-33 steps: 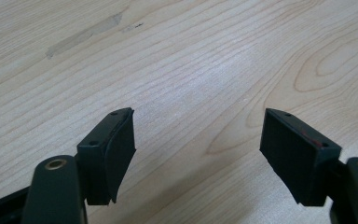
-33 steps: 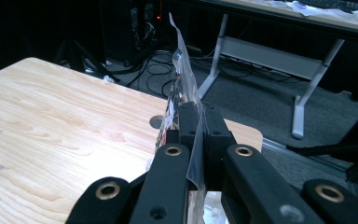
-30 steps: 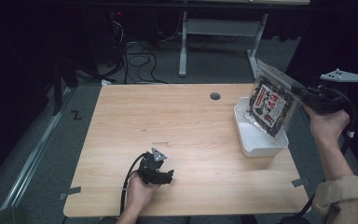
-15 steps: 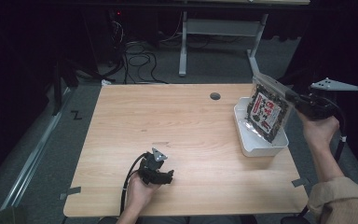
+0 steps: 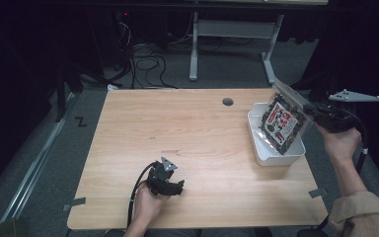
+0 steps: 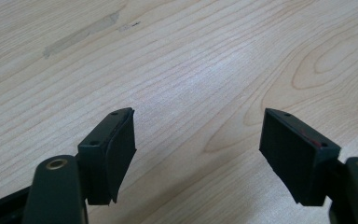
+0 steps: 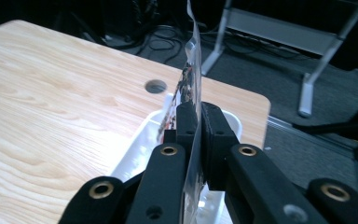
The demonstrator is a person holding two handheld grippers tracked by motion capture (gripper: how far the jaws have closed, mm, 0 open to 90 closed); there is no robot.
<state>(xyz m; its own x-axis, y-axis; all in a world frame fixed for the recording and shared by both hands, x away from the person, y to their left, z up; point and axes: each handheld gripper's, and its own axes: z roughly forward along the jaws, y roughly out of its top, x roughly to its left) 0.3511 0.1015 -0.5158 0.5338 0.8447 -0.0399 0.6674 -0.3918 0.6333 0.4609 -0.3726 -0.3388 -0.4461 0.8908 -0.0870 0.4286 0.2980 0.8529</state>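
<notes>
Wooden table (image 5: 197,143): pale wood-grain top, rounded corners, one round hole (image 5: 227,101) near its far edge. All places below are given from this table.

White tray (image 5: 276,157): rectangular, shallow-walled, standing on the table at its right edge, just right of the hole and nearer the person.

Packet (image 5: 282,123): flat plastic bag with dark contents, a red and white printed label and a clear top strip. Held upright and tilted over the tray, its lower edge down inside the tray; whether it touches the tray floor cannot be told. In the right gripper view the packet (image 7: 192,93) shows edge-on as a thin clear sheet rising between the jaws.

Right gripper (image 5: 312,111): black, with a grey three-cornered plate on top, held in the right hand (image 5: 342,143) just off the table's right edge, beside the tray. Jaws closed tight on the packet's right edge; the right gripper view shows both pads pressed against the sheet above the tray (image 7: 140,144).

Left gripper (image 5: 180,185): black, with a cable trailing back toward the person, held in the left hand (image 5: 148,202) low over the table near its front edge, left of centre. In the left gripper view its jaws stand wide apart with bare wood between them, gripping nothing.

Floor behind the table: grey, with loose black cables (image 5: 148,57) and a metal frame leg (image 5: 193,47).
</notes>
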